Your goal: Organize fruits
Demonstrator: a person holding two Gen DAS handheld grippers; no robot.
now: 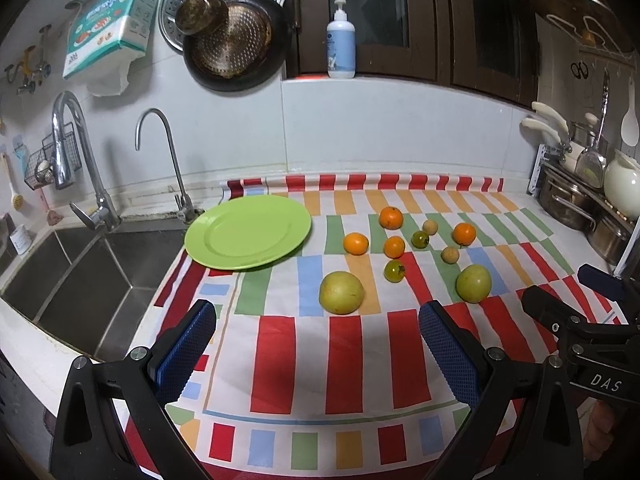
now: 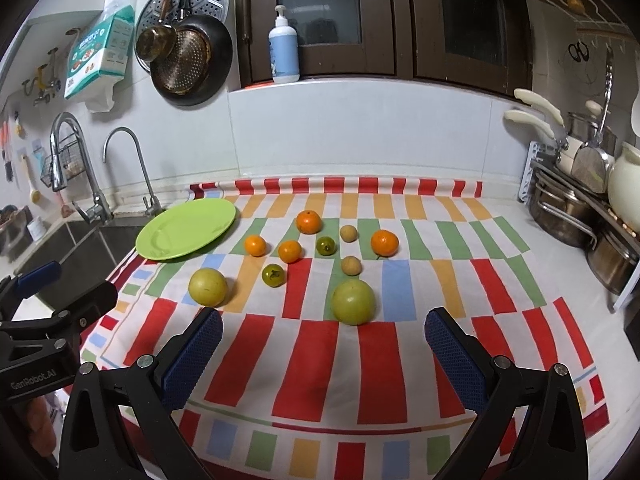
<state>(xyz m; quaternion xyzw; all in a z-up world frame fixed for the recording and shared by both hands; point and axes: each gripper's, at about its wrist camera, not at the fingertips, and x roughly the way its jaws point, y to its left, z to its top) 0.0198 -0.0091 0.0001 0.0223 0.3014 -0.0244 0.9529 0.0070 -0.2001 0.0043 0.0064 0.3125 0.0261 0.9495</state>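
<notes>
The left gripper (image 1: 318, 344) hovers low over the near part of the tabletop with its jaws wide apart and nothing between them; its blue pads (image 1: 186, 354) frame bare striped cloth. The right gripper (image 2: 324, 346) hovers beside it, jaws equally spread and empty.

Just beyond the left jaws lies a large yellow-green fruit (image 1: 341, 293); a second large green fruit (image 2: 354, 302) lies just beyond the right jaws. Both rest on the patterned cloth (image 1: 280, 364) that covers the tabletop.

Farther back the smaller fruits lie scattered and mostly apart: four oranges (image 1: 391, 217) (image 1: 355, 243) (image 1: 394, 247) (image 1: 464, 234), two small dark green fruits (image 1: 394, 271) (image 1: 420, 239), and two small tan round fruits (image 1: 450, 255) (image 1: 430, 227).

The green plate (image 1: 248, 232) sits empty at the cloth's far left corner, well apart from the fruit, next to the sink (image 1: 80, 272) with its two taps. At the far right stands a rack of pots (image 2: 576, 208). A pump bottle (image 2: 283, 53) stands on the ledge behind.
</notes>
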